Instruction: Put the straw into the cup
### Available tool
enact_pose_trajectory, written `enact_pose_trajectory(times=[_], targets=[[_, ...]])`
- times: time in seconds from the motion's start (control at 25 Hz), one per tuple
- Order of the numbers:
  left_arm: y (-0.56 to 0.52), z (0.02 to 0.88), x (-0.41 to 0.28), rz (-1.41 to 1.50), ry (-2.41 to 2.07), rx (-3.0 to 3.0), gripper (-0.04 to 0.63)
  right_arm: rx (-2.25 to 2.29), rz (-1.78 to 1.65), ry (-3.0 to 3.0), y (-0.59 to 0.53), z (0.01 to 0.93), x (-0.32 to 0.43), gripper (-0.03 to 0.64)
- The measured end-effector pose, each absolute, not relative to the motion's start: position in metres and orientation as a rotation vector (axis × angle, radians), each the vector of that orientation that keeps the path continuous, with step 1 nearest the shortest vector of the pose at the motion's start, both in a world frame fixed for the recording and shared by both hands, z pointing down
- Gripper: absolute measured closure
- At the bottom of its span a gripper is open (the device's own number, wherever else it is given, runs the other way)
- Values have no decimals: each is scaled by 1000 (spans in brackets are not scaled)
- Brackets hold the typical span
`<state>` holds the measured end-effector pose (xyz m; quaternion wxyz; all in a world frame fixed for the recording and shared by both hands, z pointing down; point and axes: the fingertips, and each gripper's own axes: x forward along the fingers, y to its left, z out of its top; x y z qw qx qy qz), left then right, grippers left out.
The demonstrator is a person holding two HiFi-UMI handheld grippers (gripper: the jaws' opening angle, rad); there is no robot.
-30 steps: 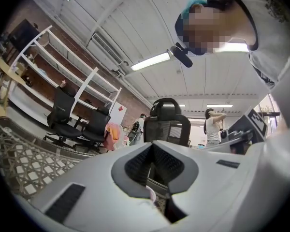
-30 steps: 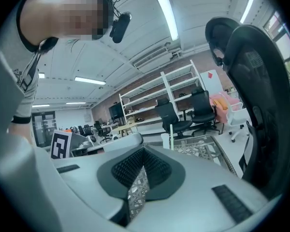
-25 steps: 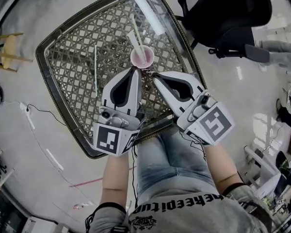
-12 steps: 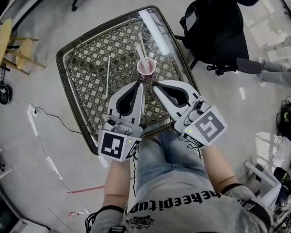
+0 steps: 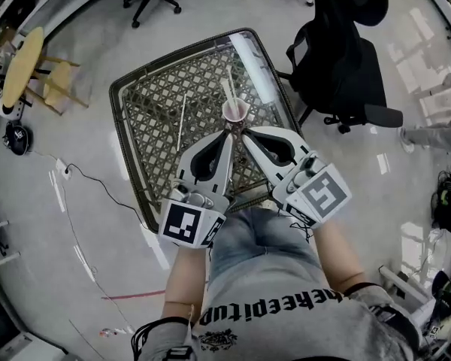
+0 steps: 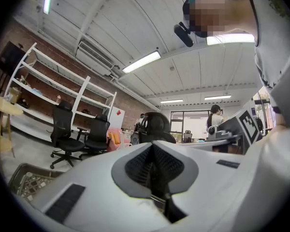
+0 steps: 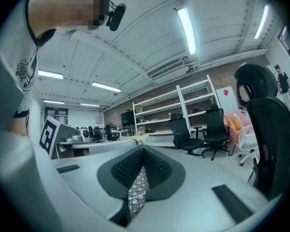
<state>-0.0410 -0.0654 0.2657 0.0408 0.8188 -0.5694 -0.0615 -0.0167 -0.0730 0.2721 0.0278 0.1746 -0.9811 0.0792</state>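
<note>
**Straw in cup, grippers drawn back**

Both sets of jaws were pressed together on nothing. The left gripper (image 5: pixel 229 131) and right gripper (image 5: pixel 241 132) pointed tip to tip just short of the cup (image 5: pixel 235 110), where a straw (image 5: pixel 228 92) stood. The table (image 5: pixel 154 104) had shrunk in the head view over the last second, so the person was pulling away and the task looked done. A second straw (image 5: pixel 181 119) lay well apart.

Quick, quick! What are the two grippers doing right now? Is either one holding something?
Left gripper: closed, holding nothing.
Right gripper: closed, holding nothing.
</note>
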Motion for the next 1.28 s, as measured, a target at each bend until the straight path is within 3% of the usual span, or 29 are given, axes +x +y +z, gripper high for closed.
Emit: enact_pose_trajectory(times=[1.28], targets=[[-43, 220, -24, -131, -1832, 2538, 568, 450, 165, -3110, -55, 225, -5, 607]])
